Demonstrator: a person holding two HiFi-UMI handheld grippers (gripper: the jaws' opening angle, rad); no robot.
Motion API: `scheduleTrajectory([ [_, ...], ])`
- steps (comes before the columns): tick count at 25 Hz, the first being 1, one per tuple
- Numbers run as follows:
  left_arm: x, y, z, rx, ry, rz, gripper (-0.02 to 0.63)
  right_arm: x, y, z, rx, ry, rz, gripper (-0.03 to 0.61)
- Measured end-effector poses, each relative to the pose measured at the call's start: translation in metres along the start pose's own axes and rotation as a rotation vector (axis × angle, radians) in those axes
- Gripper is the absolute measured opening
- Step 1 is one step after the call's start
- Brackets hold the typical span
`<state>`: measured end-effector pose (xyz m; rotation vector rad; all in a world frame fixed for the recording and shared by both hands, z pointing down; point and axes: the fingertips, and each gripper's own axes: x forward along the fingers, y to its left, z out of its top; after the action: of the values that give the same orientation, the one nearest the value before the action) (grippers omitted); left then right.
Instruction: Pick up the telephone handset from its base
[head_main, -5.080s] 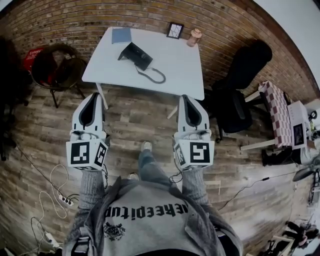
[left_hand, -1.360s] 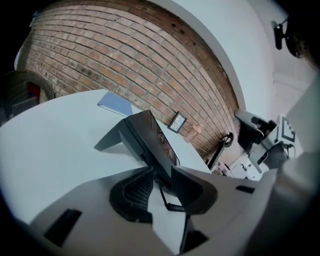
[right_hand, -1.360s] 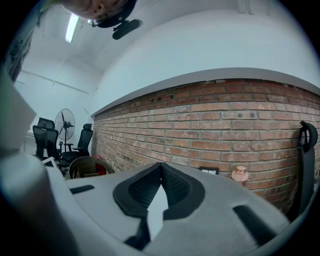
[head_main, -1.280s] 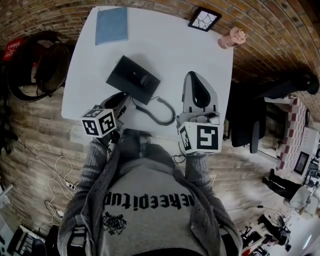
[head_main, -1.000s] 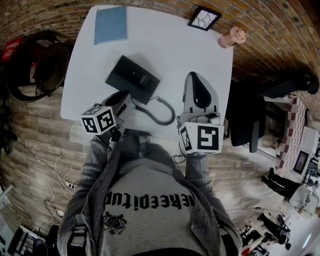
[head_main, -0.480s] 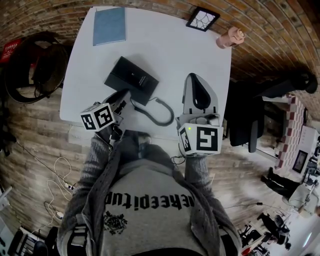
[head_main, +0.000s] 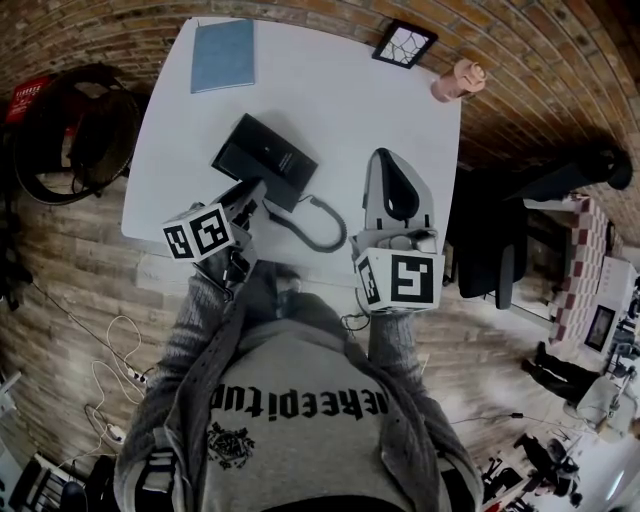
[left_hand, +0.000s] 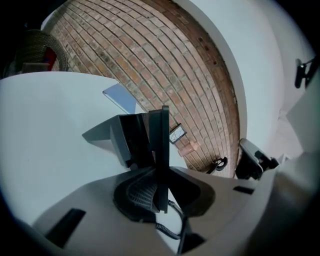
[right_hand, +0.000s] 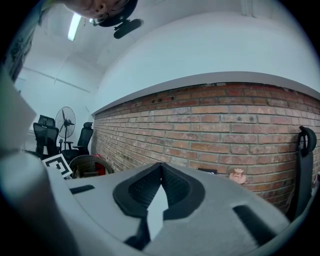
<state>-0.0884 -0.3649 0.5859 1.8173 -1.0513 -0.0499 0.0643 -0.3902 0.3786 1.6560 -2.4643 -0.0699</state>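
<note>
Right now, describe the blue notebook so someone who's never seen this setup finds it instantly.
Start at the white table by the brick wall; the blue notebook lies flat at its far left corner, as the person faces it. It is the only light blue thing there: the telephone nearer the person is black, and the picture frame at the far right is dark-rimmed.

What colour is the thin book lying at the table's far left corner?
The book is light blue, clearest in the head view.

The white table (head_main: 350, 110) carries a black telephone (head_main: 265, 160), blue notebook (head_main: 222, 55), framed picture (head_main: 404, 44) and pink figurine (head_main: 451, 82).
</note>
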Motion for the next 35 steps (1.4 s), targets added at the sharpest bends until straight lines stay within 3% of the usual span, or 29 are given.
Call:
scheduleTrajectory([
  [3, -0.004, -0.014, 0.001, 0.001, -0.006, -0.037, 0.071, -0.005, 0.001, 0.004, -0.001, -0.012, 0.004, 0.004],
  [7, -0.016, -0.015, 0.013, 0.055, -0.056, 0.002, 0.071, -0.013, 0.001, 0.011, -0.005, -0.031, 0.01, 0.003],
  [18, -0.053, -0.057, 0.03, 0.155, -0.157, -0.01, 0.071, -0.041, 0.005, 0.03, -0.017, -0.086, 0.031, 0.003],
  [24, -0.074, -0.084, 0.034, 0.259, -0.211, 0.016, 0.071, -0.062, 0.003, 0.039, -0.014, -0.12, 0.038, 0.003],
  [35, -0.114, -0.114, 0.035, 0.344, -0.309, 0.05, 0.071, -0.096, 0.003, 0.05, -0.033, -0.147, 0.047, 0.003],
])
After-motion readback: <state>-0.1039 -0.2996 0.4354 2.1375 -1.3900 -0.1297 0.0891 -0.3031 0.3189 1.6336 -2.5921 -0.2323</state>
